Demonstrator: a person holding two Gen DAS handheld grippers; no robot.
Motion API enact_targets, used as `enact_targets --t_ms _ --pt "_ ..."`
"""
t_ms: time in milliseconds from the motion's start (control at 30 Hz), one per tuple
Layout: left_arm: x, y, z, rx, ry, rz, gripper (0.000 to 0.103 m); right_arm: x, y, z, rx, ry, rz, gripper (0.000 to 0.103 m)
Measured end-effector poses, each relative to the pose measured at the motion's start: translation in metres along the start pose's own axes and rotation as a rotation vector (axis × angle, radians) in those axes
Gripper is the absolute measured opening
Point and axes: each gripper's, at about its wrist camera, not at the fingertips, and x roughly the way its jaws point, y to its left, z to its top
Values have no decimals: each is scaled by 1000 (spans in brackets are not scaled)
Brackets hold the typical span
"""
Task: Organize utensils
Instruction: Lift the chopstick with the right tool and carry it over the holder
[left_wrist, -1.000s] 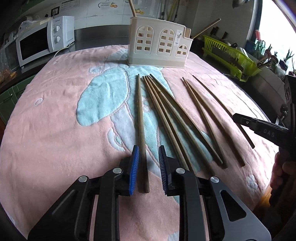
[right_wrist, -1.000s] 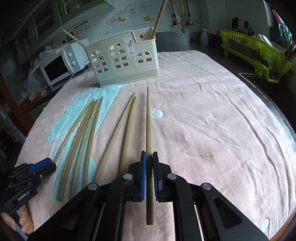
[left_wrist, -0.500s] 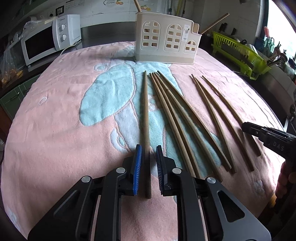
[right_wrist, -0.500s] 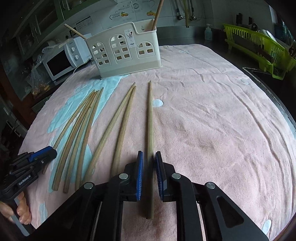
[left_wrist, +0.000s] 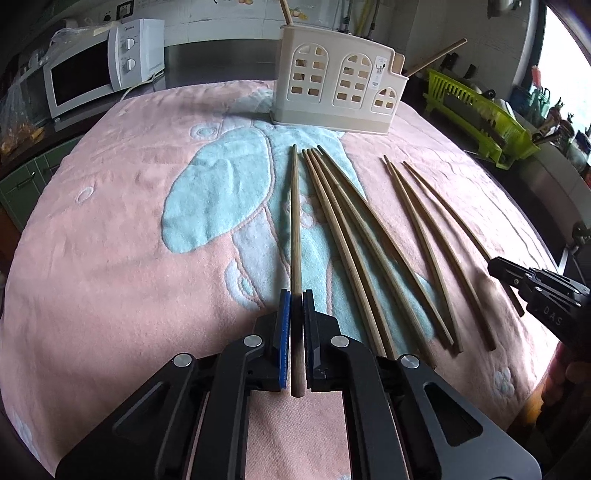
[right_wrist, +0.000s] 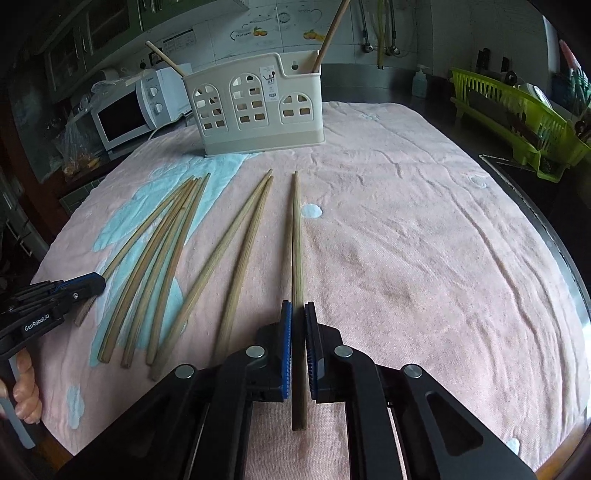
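We tilt both hands steeply down over the pink towel. Our left gripper has just closed on the leftmost chopstick; our right gripper pinches the rightmost chopstick. The cream utensil holder stands beyond.

I am working in a home kitchen: a white microwave sits far left of my tool, a green dish rack far right, tiled wall beyond it.
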Motion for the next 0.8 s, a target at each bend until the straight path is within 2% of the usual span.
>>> enact_targets --t_ms 467,700,800 --pt "-41 3 34 -30 -160 -63 5 -55 0 37 -21 -202 36 7" --pt "-48 7 60 -34 -210 -80 5 -60 -1 67 -47 -242 72 7" --pt "-58 7 76 -30 -255 -80 5 -62 -6 85 -42 -255 104 7"
